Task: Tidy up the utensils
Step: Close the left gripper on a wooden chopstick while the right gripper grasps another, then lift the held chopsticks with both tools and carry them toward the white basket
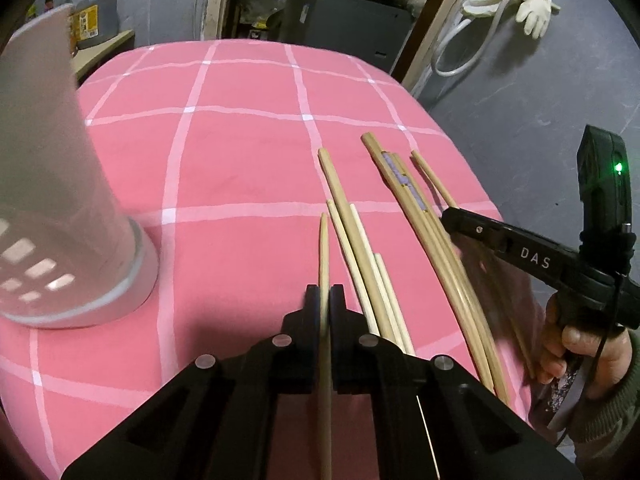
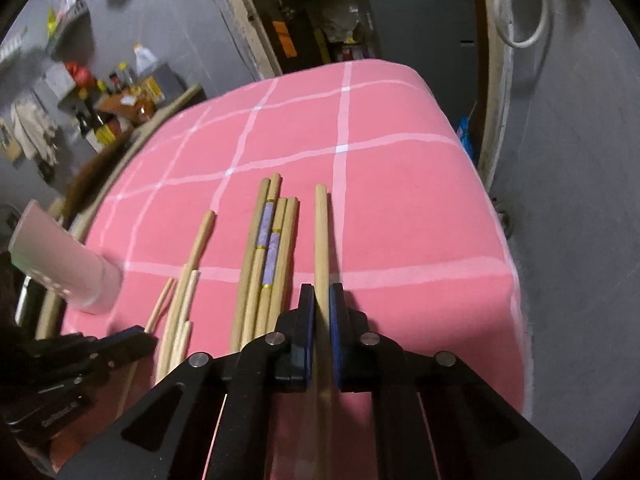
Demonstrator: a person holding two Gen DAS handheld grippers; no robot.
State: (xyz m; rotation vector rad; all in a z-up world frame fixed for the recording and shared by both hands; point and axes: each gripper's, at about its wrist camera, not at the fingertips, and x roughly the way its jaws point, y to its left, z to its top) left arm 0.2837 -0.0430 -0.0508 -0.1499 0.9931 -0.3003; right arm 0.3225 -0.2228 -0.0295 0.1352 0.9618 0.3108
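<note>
- Pink checked cloth (image 1: 240, 168) covers the table; grey walls, a doorway and shelves of bottles (image 2: 112, 92) stand behind it.
- Left gripper (image 1: 325, 300) is clamped on one chopstick (image 1: 324, 248), which runs between its pads and points toward the far edge.
- Right gripper (image 2: 321, 300) is closed on a thicker chopstick (image 2: 321, 232), its blunt end pointing toward the far edge.
- Loose chopsticks lie on the cloth in two bunches near the right edge of the table.
- Plain bunch (image 1: 356, 232) lies just right of the left gripper's chopstick, the sticks touching and partly overlapping.
- Banded bunch (image 2: 268, 252) lies between the plain bunch and the right gripper; two of its sticks carry purple sleeves with gold rings.
- Holder (image 1: 60, 200), a pale cup with square holes in its wall, stands near the left edge of the table, well apart from the bunches.
- Right gripper's body shows in the left wrist view over the right edge, held in a hand (image 1: 576, 352).
- White gloves (image 1: 520, 0) hang on the wall at the right.
</note>
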